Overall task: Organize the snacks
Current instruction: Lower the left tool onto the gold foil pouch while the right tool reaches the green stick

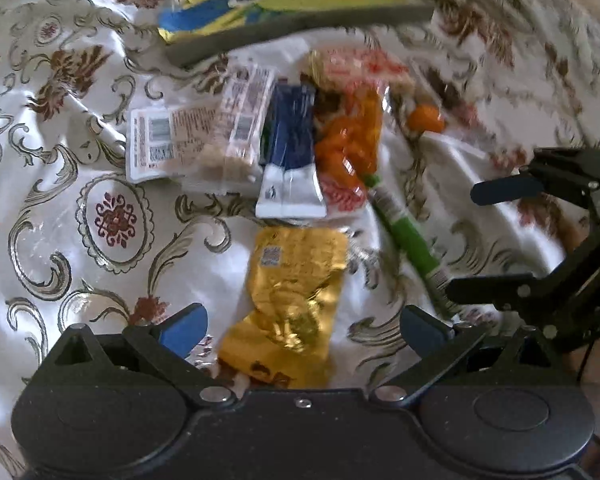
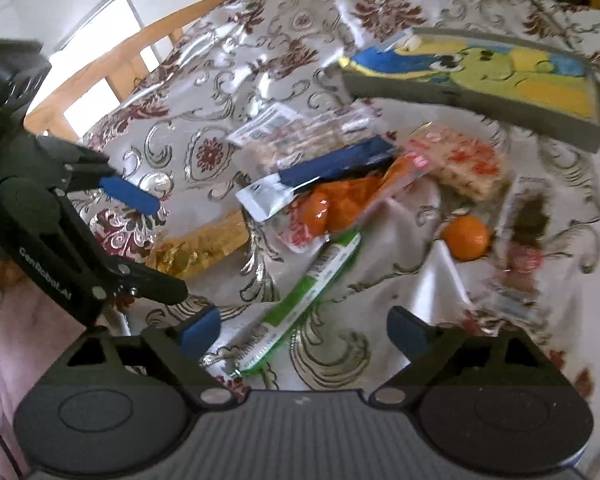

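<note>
A pile of snacks lies on a flowered cloth. My left gripper (image 1: 304, 328) is open, its blue pads on either side of a gold foil packet (image 1: 296, 288) without touching it. My right gripper (image 2: 304, 332) is also open, straddling the near end of a green stick packet (image 2: 312, 284). Further off lie a blue-and-white sachet (image 1: 290, 152), an orange packet (image 1: 348, 144), pale labelled packets (image 1: 168, 140), a red-and-white cracker pack (image 2: 456, 160) and a mandarin (image 2: 466, 238). Each view shows the other gripper: the right gripper (image 1: 488, 240) and the left gripper (image 2: 148, 240).
A flat grey box with a yellow, blue and green cartoon picture (image 2: 460, 96) lies behind the pile. A dark clear-wrapped packet (image 2: 528, 216) sits to the right of the mandarin. A wooden chair back (image 2: 112, 56) stands beyond the table's far left edge.
</note>
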A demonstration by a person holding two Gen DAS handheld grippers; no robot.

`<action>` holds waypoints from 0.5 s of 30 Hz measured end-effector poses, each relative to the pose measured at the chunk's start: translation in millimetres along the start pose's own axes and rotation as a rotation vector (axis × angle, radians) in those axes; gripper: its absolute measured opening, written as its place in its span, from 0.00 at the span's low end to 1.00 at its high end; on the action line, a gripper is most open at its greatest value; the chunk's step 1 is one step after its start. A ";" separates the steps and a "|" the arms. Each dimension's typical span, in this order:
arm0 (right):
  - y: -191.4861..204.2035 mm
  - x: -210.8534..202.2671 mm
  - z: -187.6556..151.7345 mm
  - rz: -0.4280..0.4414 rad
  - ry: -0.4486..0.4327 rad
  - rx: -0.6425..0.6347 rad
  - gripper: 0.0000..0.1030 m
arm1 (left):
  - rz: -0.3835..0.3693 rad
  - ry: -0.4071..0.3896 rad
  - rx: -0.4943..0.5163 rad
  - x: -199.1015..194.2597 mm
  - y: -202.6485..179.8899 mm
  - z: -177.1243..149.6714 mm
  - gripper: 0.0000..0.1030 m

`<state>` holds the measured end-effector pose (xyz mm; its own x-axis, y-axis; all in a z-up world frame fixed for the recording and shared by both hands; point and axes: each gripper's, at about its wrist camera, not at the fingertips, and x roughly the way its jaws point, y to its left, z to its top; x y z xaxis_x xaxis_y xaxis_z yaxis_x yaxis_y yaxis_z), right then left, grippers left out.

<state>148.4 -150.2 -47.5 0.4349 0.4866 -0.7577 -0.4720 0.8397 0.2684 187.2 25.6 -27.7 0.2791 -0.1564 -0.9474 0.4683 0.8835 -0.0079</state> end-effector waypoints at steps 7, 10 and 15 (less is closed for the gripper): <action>-5.3 14.4 -4.7 0.035 0.044 0.018 0.75 | -0.087 0.079 -0.086 15.7 19.2 1.0 0.92; -10.7 16.0 -3.1 0.054 0.036 0.053 0.66 | -0.105 0.082 -0.117 17.2 23.6 1.0 0.86; -17.4 20.8 0.6 0.077 0.034 0.099 0.56 | -0.115 0.080 -0.154 20.3 27.4 0.7 0.73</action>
<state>166.2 -154.6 -67.6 0.3729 0.5438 -0.7518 -0.4247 0.8204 0.3828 206.3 46.3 -46.9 0.1608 -0.2301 -0.9598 0.3578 0.9199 -0.1606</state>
